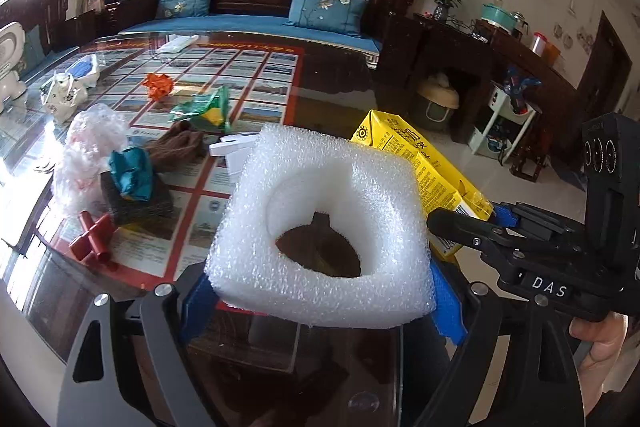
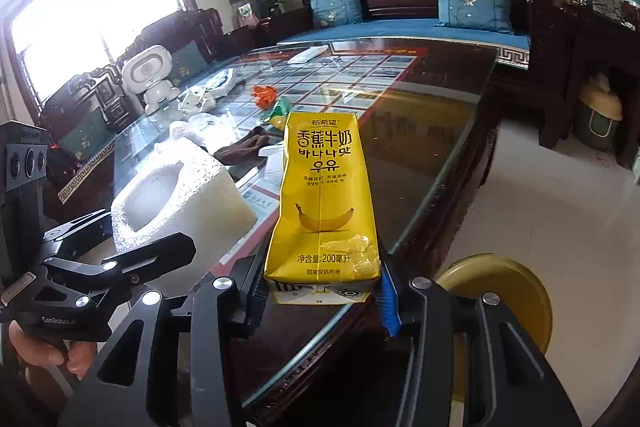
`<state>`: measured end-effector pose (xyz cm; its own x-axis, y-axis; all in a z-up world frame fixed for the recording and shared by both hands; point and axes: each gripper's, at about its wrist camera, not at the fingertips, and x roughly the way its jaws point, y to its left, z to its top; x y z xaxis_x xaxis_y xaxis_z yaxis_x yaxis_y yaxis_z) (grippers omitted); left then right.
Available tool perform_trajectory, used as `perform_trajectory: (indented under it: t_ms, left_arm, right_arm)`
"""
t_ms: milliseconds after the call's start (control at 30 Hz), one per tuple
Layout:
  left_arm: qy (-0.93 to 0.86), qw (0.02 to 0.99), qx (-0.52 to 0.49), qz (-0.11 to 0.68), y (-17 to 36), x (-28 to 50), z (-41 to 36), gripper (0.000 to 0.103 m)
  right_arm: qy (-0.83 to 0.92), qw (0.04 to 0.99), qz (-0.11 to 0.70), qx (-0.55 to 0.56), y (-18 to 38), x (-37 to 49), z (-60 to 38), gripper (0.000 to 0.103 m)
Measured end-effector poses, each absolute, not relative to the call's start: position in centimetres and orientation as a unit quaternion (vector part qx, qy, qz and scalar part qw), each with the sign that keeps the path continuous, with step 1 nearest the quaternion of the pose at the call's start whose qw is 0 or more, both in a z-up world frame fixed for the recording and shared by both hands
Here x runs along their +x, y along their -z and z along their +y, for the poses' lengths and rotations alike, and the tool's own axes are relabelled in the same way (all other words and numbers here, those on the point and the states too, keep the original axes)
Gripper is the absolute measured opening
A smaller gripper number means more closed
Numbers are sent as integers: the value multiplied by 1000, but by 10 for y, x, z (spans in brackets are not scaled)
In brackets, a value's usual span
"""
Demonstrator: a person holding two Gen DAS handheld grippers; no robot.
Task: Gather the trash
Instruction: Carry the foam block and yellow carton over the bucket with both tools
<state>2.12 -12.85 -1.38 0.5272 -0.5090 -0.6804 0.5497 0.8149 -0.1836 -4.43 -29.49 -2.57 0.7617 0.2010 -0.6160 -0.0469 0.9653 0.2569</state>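
Note:
My left gripper [image 1: 320,303] is shut on a white foam block [image 1: 320,227] with a hole through its middle, held above the glass table [image 1: 336,83]. My right gripper [image 2: 324,291] is shut on a yellow banana milk carton [image 2: 324,203], gripped at its lower end and lifted over the table's edge. The carton [image 1: 424,163] also shows in the left wrist view, just right of the foam, and the foam block [image 2: 176,199] shows left of the carton in the right wrist view. More trash lies on the table: an orange wrapper [image 1: 158,85], a green and yellow wrapper [image 1: 208,109], crumpled clear plastic [image 1: 88,147].
A brown cloth [image 1: 176,145], a teal paper wad [image 1: 132,171] on a dark pad and a red plastic piece [image 1: 94,235] lie at the left. A white robot toy [image 2: 150,75] and a teapot [image 1: 62,95] stand farther back. A round yellow bin [image 2: 504,291] sits on the floor beside the table.

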Motion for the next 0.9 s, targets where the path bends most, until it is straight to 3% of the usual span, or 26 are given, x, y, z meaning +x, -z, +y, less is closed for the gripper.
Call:
perform_trajectory:
  t_ms: [400,900]
  left_arm:
    - [373,833,76,402,29,22,-251,87]
    - [400,773,164,464,101,39,-380,86]
  right_arm:
    - [21,923,343,175,58,-91,-396,44]
    - [106,884,378,253,131,-112,-489,44]
